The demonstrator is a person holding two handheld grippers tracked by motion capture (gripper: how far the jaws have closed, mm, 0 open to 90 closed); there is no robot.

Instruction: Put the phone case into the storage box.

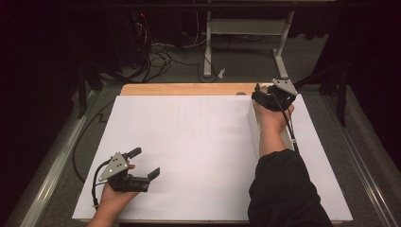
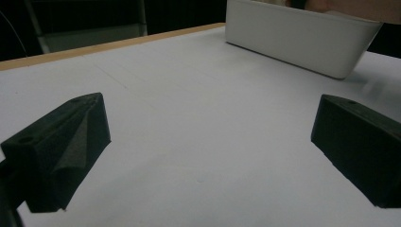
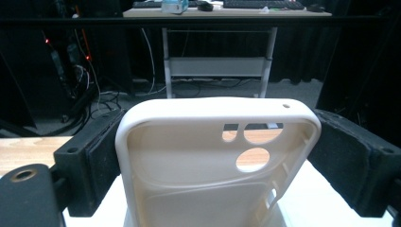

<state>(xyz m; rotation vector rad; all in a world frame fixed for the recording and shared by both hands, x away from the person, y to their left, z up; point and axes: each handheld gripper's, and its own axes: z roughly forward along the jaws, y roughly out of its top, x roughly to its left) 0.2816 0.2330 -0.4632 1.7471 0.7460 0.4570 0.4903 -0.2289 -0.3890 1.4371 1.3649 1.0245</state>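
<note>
phone case: lower end cut off by the bottom edge
white bin: mostly hidden behind the right forearm
bin's inside: cannot tell

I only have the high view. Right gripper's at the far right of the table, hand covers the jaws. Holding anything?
Observer: Yes. In the right gripper view, the right gripper is clamped on a cream phone case, one jaw on each long side.
Operator: Which way is the case facing?
Observer: Its hollow inside faces the camera, with the camera cutouts near the top.
Operator: What's the white block under that forearm?
Observer: In the left gripper view it reads as a white bin with tapered walls, standing on the white table sheet.
Operator: Left gripper?
Observer: The left gripper is open, with bare sheet between its jaws.
</note>
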